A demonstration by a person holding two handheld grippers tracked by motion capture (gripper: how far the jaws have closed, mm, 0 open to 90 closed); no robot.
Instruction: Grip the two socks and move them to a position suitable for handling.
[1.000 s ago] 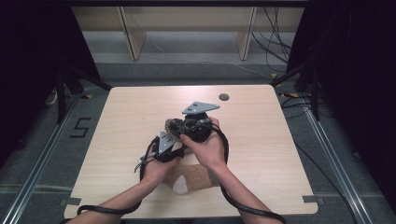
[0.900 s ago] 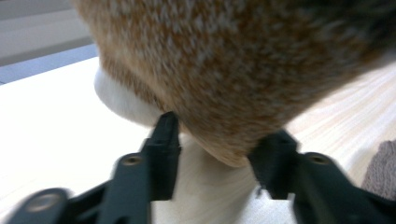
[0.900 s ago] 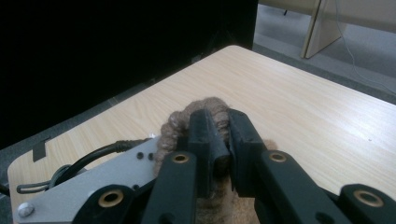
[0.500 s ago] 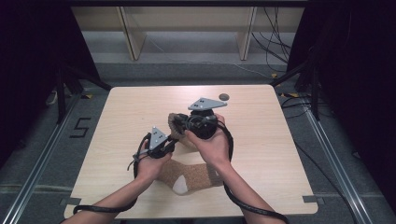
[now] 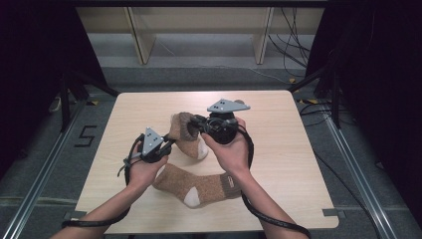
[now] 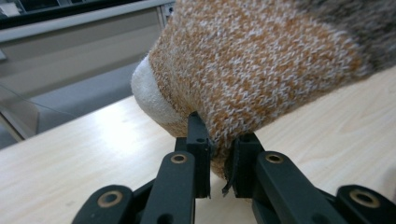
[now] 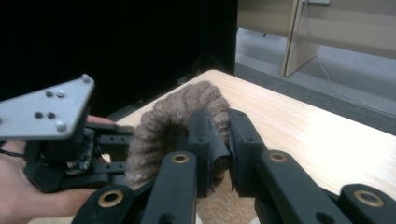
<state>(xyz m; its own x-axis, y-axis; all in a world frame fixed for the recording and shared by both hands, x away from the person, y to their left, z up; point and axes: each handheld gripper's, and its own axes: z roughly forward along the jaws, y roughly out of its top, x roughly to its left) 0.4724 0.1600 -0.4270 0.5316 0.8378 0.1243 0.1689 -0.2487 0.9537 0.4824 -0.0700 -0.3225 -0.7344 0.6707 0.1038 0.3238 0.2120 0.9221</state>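
Wooden table point(image 5: 298, 164), raised sock point(image 5: 186, 137) pinched between both jaws, second sock point(image 5: 199, 185) flat

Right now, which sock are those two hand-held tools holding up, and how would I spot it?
Start at the light wooden table and find the person's two hands near its middle. The held sock hangs between the left gripper, clamped on its foot, and the right gripper, clamped on its grey-brown ribbed cuff. Unlike the other sock, which lies flat nearer the person, it is lifted.

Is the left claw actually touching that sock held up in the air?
Touching. In the left gripper view, the left claw has both black jaws pinching the knit of the lifted sock, with no gap showing.
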